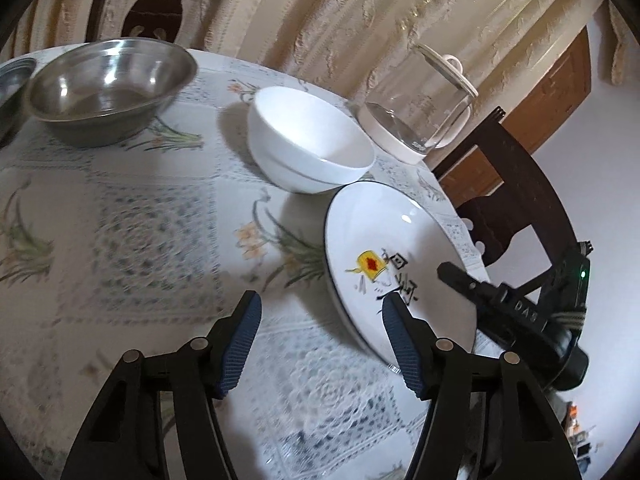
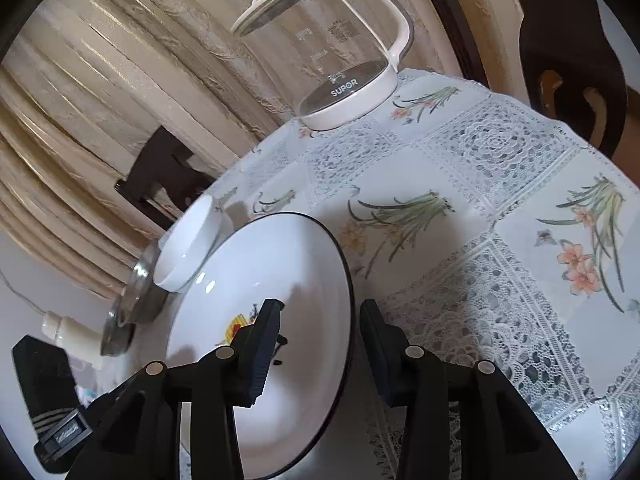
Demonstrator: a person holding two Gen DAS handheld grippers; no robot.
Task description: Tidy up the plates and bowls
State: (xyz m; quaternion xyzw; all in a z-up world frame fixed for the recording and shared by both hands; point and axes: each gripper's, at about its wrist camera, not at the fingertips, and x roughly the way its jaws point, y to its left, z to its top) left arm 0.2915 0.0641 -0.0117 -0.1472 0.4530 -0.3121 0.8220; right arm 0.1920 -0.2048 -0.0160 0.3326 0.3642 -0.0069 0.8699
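Note:
A white plate [image 1: 384, 224] with a dark rim and a yellow-and-red drawing is at the table's right edge. It looks raised off the cloth, with a shadow under its left side. My right gripper [image 2: 322, 308] is shut on the plate [image 2: 272, 264], one finger inside the rim and one outside. In the left wrist view the right gripper [image 1: 452, 272] reaches in from the right. My left gripper [image 1: 320, 304] hangs open, its right fingertip over the plate's near edge. A white bowl [image 1: 312, 136] sits just behind the plate. A steel bowl [image 1: 108, 88] stands far left.
A second steel dish [image 1: 12, 76] shows at the left border. A glass kettle [image 1: 424, 104] with a white base stands at the back right. A dark wooden chair [image 1: 508, 200] is beside the table edge. The round table wears a floral lace cloth [image 1: 140, 220].

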